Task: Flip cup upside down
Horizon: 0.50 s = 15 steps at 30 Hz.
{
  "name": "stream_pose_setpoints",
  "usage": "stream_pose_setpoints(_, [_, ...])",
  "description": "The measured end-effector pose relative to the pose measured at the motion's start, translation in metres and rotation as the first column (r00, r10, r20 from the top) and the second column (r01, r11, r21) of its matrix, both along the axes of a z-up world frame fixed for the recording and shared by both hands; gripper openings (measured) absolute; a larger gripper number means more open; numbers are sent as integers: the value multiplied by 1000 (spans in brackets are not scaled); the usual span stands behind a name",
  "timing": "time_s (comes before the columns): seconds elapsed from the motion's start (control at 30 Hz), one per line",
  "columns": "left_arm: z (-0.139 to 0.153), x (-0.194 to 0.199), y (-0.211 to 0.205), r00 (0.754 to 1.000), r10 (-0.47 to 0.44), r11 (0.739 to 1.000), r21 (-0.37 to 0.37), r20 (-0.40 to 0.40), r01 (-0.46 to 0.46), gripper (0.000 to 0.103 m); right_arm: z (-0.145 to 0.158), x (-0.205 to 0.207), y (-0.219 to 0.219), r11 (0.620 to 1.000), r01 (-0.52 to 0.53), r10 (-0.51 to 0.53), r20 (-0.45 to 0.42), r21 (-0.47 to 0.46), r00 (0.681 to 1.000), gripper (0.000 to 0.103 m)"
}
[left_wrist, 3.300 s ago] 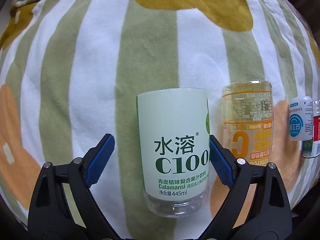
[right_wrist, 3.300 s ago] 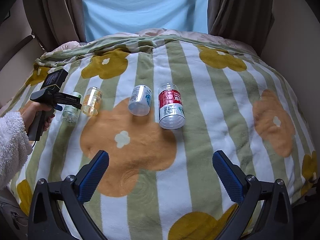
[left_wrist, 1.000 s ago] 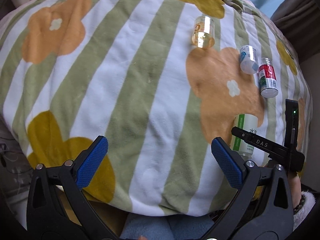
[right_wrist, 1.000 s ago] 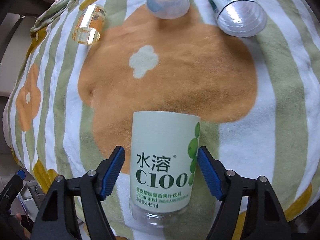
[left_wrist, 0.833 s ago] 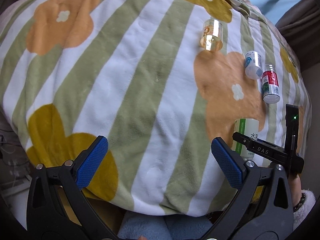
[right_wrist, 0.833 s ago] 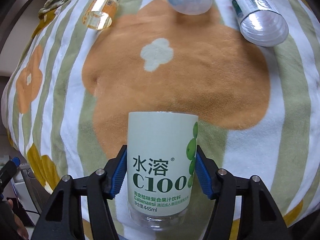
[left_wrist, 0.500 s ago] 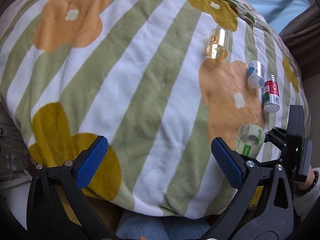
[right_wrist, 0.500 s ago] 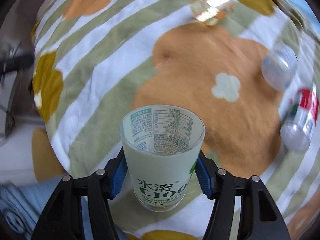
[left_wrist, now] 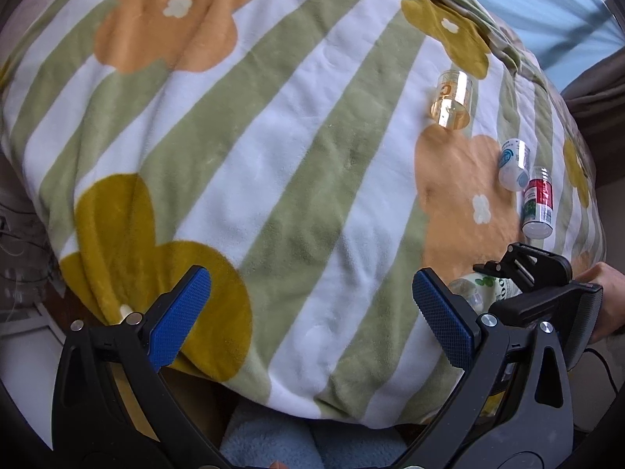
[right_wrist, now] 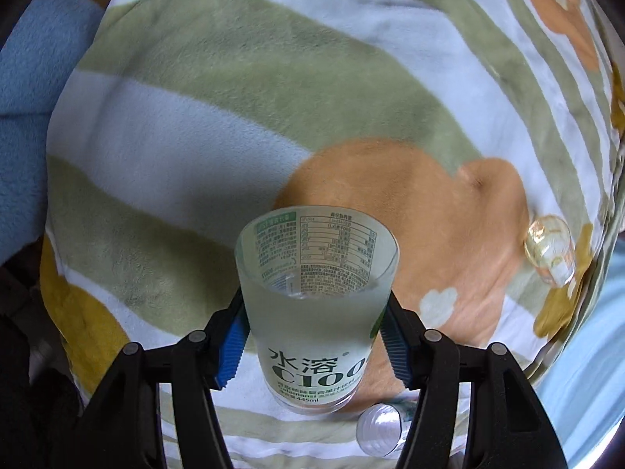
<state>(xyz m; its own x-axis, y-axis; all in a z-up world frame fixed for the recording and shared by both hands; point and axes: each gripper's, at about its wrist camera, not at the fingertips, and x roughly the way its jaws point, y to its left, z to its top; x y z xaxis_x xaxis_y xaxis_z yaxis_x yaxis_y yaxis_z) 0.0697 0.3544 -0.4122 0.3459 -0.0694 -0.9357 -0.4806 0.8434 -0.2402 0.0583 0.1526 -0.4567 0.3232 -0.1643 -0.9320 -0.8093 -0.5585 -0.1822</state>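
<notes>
Cup: a pale green C100 cup cut from a drink bottle, with a frosted wall, dark green "C100" lettering and "445ml" low on the front; a printed nutrition table shows through the far inner wall.
Cup opening: the cut rim faces away from the right wrist camera, so the inside and the clear moulded base are visible.
Cup position: held off the blanket between the right gripper's pads, over the orange flower print; in the left wrist view it shows only as a sliver behind the left gripper's finger.
Right gripper: jaws narrow, both blue pads pressed on the cup's sides.
Left gripper: jaws wide, nothing between them, hovering over the near edge of the blanket.
Right hand: bare skin visible behind the black gripper body at the right edge.
Count of cups: four cut-bottle cups in all, one held and three lying on the blanket.
Lying cups: an amber cup, a white cup with a blue logo and a red-labelled cup, the last two just beside each other.
Blanket: one, fleece, green and white stripes with orange and mustard flowers.
Blue fleece: one patch below the blanket's near edge.
</notes>
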Motion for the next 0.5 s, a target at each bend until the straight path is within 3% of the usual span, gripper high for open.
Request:
stream_pose_setpoints(0.17, [-5,-5,4,1000,14,1000,-6,-9,-14,103,-12,-11,2,996,-89,89,22,7,996,61])
stream_pose_setpoints(0.2, [-5,-5,4,1000,15,1000,-7,-12,-15,103,-12,-10,3,996,-87,86,24,19,996,66])
stream_pose_setpoints(0.27, [-5,-5,4,1000,10,1000,-6,-14,-10,103,-5,-10,3,997,-58,57,23,50,998,91])
stream_pose_setpoints(0.4, [-1,-2,2,1000,-11,1000,0,-9,11,103,26,0,2,982,102,-94,-57,159,994,96])
stream_pose_setpoints(0.47, [3,2,1,1000,-23,1000,0,-3,23,103,48,18,3,940,261,-243,-108,220,964,101])
stream_pose_setpoints(0.5, [5,4,0,1000,-31,1000,1,-3,31,103,59,30,1,901,358,-336,-126,244,933,103])
